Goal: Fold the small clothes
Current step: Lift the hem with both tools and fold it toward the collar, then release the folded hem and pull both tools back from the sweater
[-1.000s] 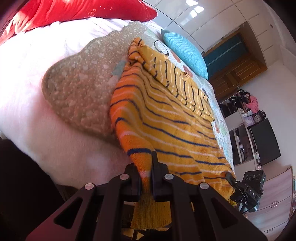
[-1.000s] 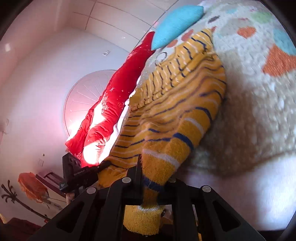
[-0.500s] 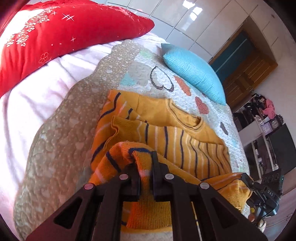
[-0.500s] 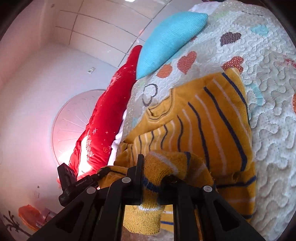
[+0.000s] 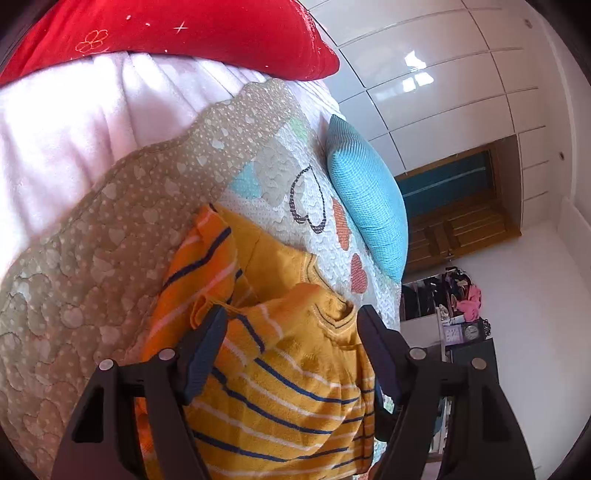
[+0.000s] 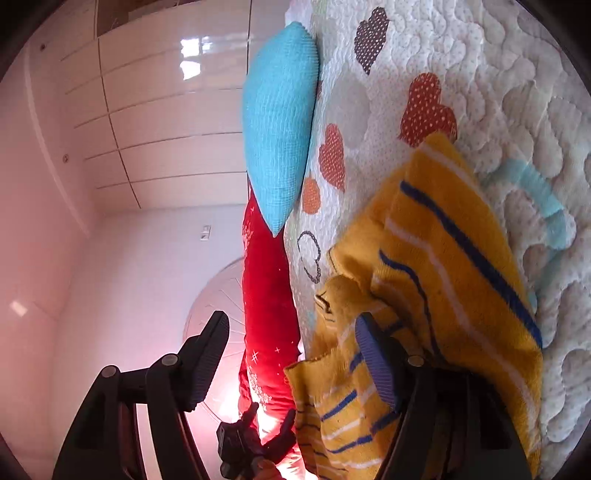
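Observation:
A small orange-yellow sweater point(image 5: 280, 373) with navy and white stripes lies folded over on the heart-patterned quilt point(image 5: 110, 236). In the left wrist view my left gripper point(image 5: 291, 354) is open, its fingers straddling the folded-over hem near the collar, nothing between the pads. In the right wrist view the sweater point(image 6: 443, 266) lies bunched on the quilt point(image 6: 517, 110). My right gripper point(image 6: 295, 350) is open; its right finger rests against the fabric, its left finger hangs in free air off the sweater's edge.
A turquoise pillow point(image 5: 369, 199) lies on the quilt beyond the sweater, also in the right wrist view point(image 6: 280, 122). A red pillow point(image 5: 166, 33) sits on a pink blanket point(image 5: 66, 122). White wardrobe panels and a wooden door stand behind the bed.
Both grippers carried the sweater's lower hem up over the body toward the collar, then opened and let go. The sweater now lies folded in half.

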The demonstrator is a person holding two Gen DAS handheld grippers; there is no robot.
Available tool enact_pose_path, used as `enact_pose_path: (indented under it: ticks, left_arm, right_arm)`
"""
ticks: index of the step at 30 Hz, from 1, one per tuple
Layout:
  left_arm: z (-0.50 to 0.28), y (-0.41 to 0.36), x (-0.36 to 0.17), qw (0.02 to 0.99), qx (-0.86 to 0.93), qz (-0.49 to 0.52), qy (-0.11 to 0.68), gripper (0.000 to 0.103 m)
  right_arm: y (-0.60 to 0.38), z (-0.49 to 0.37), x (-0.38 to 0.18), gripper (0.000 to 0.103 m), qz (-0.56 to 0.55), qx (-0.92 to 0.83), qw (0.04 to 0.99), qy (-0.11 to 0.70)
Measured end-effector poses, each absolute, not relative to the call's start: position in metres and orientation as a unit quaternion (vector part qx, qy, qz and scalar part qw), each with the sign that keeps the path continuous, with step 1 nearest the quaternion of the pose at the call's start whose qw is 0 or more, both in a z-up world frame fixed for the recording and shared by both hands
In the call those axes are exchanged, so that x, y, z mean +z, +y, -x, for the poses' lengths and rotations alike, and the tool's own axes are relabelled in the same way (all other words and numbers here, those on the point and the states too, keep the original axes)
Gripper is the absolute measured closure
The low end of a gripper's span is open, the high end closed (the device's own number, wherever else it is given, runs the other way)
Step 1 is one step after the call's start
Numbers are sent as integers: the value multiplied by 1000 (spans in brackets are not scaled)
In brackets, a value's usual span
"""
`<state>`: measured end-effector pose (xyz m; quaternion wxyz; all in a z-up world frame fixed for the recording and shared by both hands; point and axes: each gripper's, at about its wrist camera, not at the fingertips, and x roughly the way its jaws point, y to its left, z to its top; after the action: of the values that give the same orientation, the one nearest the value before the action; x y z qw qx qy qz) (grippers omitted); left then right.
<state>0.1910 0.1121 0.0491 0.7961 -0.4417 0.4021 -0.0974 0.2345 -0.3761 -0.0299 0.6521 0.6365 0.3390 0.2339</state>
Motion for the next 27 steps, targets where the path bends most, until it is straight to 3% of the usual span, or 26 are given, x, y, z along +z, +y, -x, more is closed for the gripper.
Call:
enact_pose_path:
  ticks: [6, 10, 14, 17, 18, 19, 21, 27]
  left_arm:
    - [-166, 100, 54, 832, -83, 347, 426, 31]
    - [-130, 84, 57, 868, -64, 240, 430, 31]
    - [-93, 61, 47, 891, -46, 126, 434, 31]
    - [-78, 50, 31, 895, -23, 55, 441, 31]
    - [-76, 49, 24, 894, -11, 39, 445, 31]
    - [-77, 50, 18, 891, -2, 29, 453, 31]
    - [-77, 54, 11, 887, -10, 34, 461, 40]
    - [-76, 61, 7, 887, -11, 68, 456, 43]
  right_arm:
    - [-387, -220, 13, 24, -528, 222, 733, 366]
    - [-383, -177, 42, 24, -363, 191, 807, 425]
    - [-365, -120, 48, 24, -204, 174, 854, 446]
    - [-354, -90, 39, 25, -175, 193, 856, 446]
    - [-350, -85, 31, 34, -166, 195, 853, 455]
    - [-347, -81, 25, 70, -147, 187, 853, 464]
    - [-350, -82, 9, 90, -102, 145, 859, 479]
    - [-426, -104, 2, 95, -187, -2, 863, 469]
